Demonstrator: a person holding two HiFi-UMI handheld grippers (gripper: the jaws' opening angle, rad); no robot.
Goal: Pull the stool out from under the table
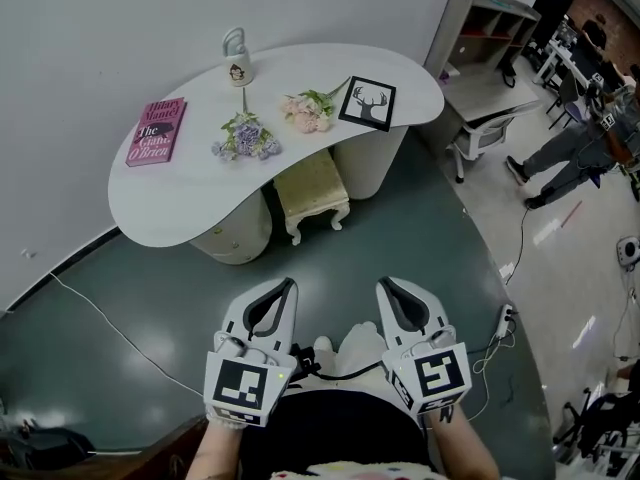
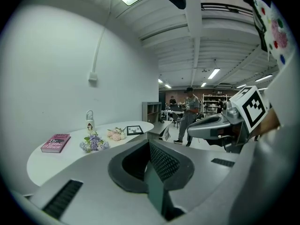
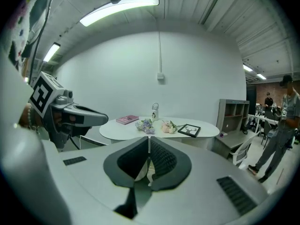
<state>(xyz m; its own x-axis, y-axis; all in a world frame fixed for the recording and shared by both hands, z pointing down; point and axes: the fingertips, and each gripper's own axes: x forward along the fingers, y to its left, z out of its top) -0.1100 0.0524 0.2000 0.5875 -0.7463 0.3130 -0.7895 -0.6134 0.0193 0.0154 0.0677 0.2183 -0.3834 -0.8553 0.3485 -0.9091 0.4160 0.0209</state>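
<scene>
currently we hold the left gripper and right gripper with jaws pressed together, both empty, well apart from the stool, which stands tucked under the table.

Approach, as I see it from the head view:
- Dark floor: open between me and the table, a wide straight lane.
- Stool: front half and front legs stick out past the tabletop edge. The rear is roofed by the top.
- Left pedestal and right pedestal: just beside the stool, so side room is tight.
- White cable: runs across the floor on my left.
</scene>
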